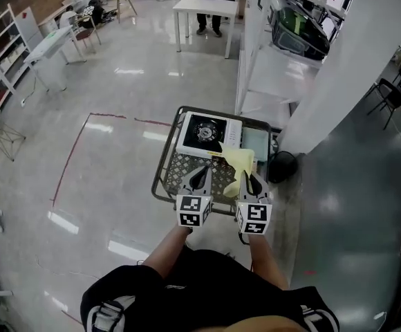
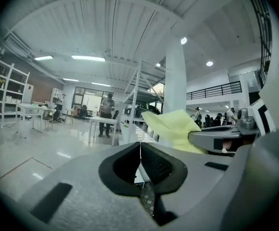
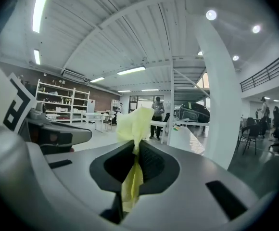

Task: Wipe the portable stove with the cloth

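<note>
In the head view a white portable stove [image 1: 207,133] with a black burner lies at the far end of a wire-mesh cart [image 1: 164,163]. A yellow cloth [image 1: 237,162] hangs over the cart's right side, just right of the stove. My right gripper [image 1: 249,179] is shut on the yellow cloth [image 3: 132,124], pinched between its jaws and sticking up past them. My left gripper [image 1: 200,172] is over the cart's mesh near the stove, shut with nothing in it. From the left gripper view the cloth [image 2: 174,129] shows to the right, in the other gripper.
A white pillar [image 1: 352,68] and a white counter [image 1: 269,75] stand right of the cart. A black bin [image 1: 281,166] sits by the cart's right corner. Glossy floor with red tape lines [image 1: 69,164] spreads left. Tables, shelves and people are far back.
</note>
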`<state>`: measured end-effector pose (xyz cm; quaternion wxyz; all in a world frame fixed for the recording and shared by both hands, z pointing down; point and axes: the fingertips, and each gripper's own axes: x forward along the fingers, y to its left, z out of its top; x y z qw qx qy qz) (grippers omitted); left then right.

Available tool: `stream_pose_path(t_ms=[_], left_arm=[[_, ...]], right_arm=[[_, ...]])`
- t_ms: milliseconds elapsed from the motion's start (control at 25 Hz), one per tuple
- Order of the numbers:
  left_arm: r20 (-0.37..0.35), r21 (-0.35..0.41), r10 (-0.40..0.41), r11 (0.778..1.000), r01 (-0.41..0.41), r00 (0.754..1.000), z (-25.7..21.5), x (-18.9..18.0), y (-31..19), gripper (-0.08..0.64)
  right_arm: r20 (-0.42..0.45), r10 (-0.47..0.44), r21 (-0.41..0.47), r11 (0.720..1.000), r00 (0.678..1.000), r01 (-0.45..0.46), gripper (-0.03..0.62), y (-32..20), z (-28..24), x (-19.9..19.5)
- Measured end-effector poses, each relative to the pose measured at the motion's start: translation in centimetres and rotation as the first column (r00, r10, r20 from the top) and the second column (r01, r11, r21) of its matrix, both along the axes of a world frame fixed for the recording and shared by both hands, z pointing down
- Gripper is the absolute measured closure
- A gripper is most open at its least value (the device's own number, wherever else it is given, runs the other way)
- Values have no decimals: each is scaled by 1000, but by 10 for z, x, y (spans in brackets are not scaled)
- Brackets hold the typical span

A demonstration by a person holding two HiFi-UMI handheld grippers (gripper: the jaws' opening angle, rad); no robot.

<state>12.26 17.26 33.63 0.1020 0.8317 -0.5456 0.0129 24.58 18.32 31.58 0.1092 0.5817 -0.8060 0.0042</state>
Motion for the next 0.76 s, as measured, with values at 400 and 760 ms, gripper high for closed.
stream_pose_path(t_ms=[400, 760], left_arm=[[32, -20, -33, 999, 34, 999, 9, 54, 33, 538], [52, -12, -24, 1000, 24, 998, 0, 85, 35, 538]], right_arm=[[45, -45, -14, 999, 998, 45, 572, 21, 5, 52], [52, -34, -1, 999, 998, 34, 572, 20, -4, 87]])
